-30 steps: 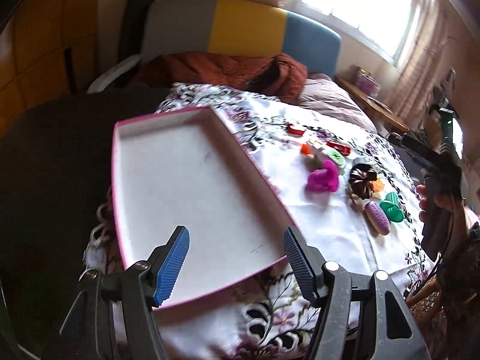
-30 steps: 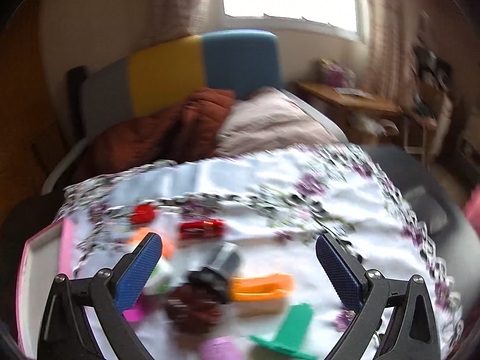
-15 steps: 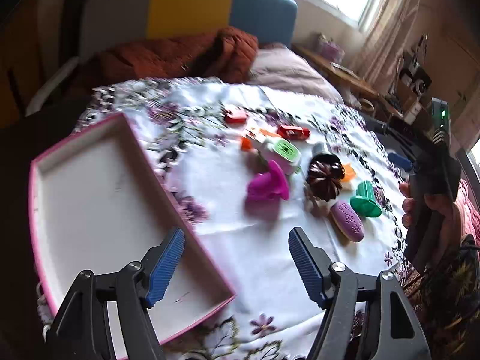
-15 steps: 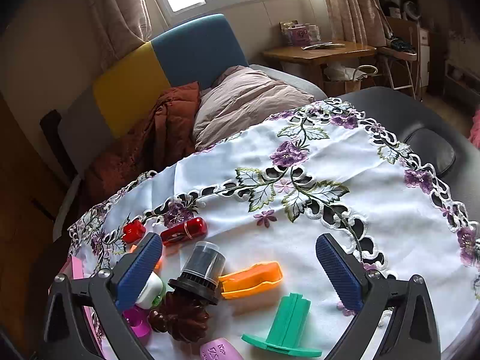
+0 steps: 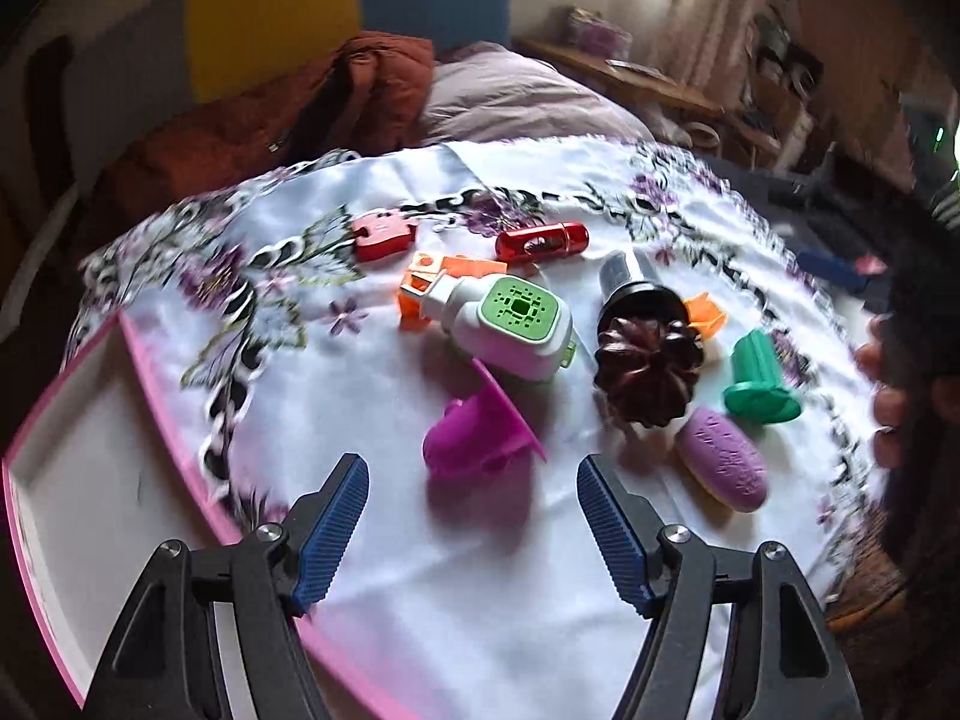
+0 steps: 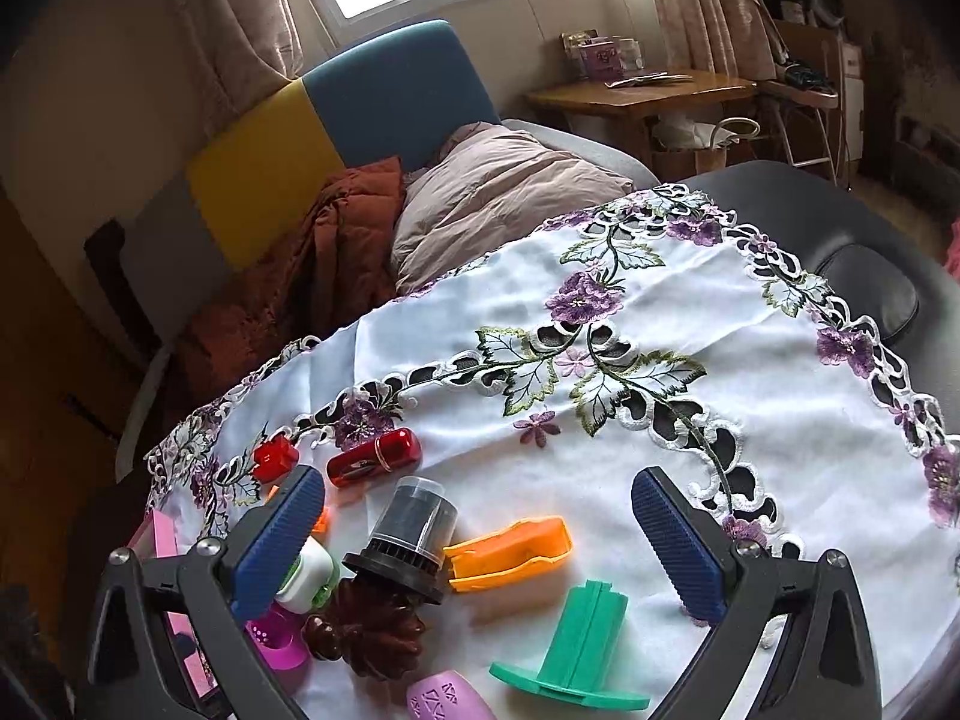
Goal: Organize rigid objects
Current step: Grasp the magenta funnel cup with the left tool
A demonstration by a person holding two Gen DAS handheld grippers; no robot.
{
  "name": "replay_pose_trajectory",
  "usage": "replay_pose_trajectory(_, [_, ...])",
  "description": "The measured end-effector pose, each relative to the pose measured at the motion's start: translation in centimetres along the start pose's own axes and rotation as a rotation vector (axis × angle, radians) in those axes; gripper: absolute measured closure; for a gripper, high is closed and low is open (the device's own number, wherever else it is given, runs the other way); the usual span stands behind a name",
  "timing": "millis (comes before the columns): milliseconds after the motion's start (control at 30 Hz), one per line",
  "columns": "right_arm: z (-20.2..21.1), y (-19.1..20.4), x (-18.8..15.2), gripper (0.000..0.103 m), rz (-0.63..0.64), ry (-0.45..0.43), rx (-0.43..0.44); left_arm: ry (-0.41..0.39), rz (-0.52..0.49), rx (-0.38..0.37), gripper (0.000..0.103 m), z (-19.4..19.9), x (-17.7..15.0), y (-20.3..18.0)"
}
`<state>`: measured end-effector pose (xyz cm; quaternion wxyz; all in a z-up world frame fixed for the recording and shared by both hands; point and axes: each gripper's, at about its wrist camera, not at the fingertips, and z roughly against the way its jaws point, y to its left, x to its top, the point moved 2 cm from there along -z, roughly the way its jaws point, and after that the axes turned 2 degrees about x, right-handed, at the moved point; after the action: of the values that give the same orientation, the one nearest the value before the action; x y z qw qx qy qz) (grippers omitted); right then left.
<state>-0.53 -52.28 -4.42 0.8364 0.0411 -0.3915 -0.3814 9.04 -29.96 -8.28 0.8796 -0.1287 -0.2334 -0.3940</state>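
Left gripper [image 5: 471,516] wide and empty, right gripper [image 6: 480,540] likewise, pink tray [image 5: 90,480] cut off

No legible words, brands or numbers anywhere. Nearest to a sign: a dark pixel-like square pattern on the green face [image 5: 521,307] of the white-and-green gadget, mid-cloth; pattern only, no characters. The lilac oval piece [image 6: 441,697] at the near edge carries raised triangular marks, not readable as letters. The red capsule-shaped case [image 5: 542,242] on the far side has a pale patch on its side, too blurred to read. Boxes [image 6: 602,54] on the far wooden desk show printing, too small.
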Motion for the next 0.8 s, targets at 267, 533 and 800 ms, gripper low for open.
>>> replay_pose_trajectory(267, [-0.3,-0.1,0.0,0.0,-0.01,0.011,0.004,0.053,-0.052,-0.02,0.017,-3.0,1.4,-0.7])
replay_pose_trajectory(533, [-0.6,0.0,-0.1,0.0,-0.002,0.02,-0.005,0.066,0.042,-0.059,0.056,-5.2,1.3,0.2])
replay_pose_trajectory(800, [-1.0,0.0,-0.1,0.0,0.008,0.04,-0.006,0.005,0.061,-0.064,0.057,-2.1,-1.6,-0.2])
